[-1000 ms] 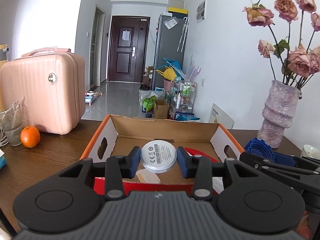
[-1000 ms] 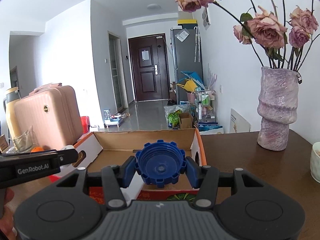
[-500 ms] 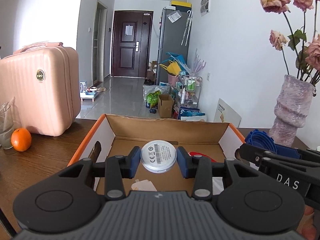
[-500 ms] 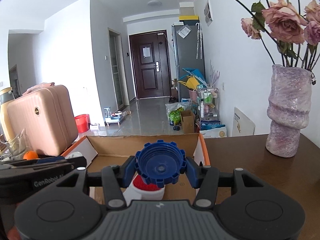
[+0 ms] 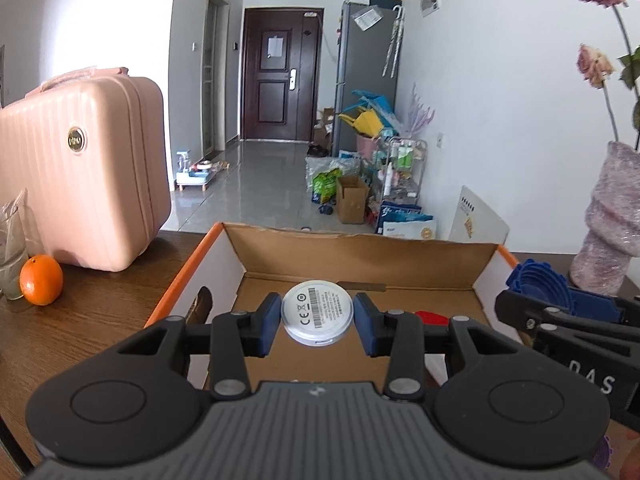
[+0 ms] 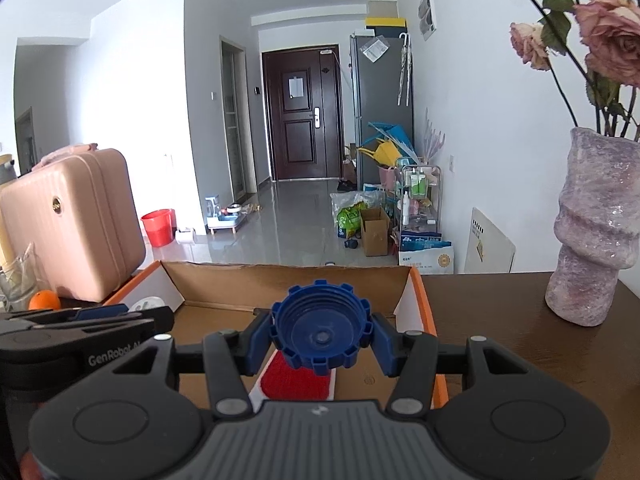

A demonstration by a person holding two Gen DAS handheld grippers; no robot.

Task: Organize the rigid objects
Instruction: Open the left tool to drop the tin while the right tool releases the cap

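My left gripper [image 5: 317, 323] is shut on a white round disc [image 5: 317, 313] with a printed label, held over the open cardboard box [image 5: 360, 254]. My right gripper [image 6: 320, 340] is shut on a blue notched screw cap [image 6: 320, 338], held over the same box [image 6: 288, 280], above a red and white item [image 6: 296, 382] on the box floor. The right gripper with the blue cap also shows at the right of the left wrist view [image 5: 538, 290]. The left gripper shows at the left of the right wrist view [image 6: 80, 328].
A pink suitcase [image 5: 80, 172], an orange [image 5: 41, 285] and a glass [image 5: 10, 248] stand on the wooden table left of the box. A purple vase [image 6: 596, 232] with dried roses stands to the right. A hallway lies beyond the table.
Both grippers have moved forward over the box, each keeping its object. The box interior now lies under both of them.
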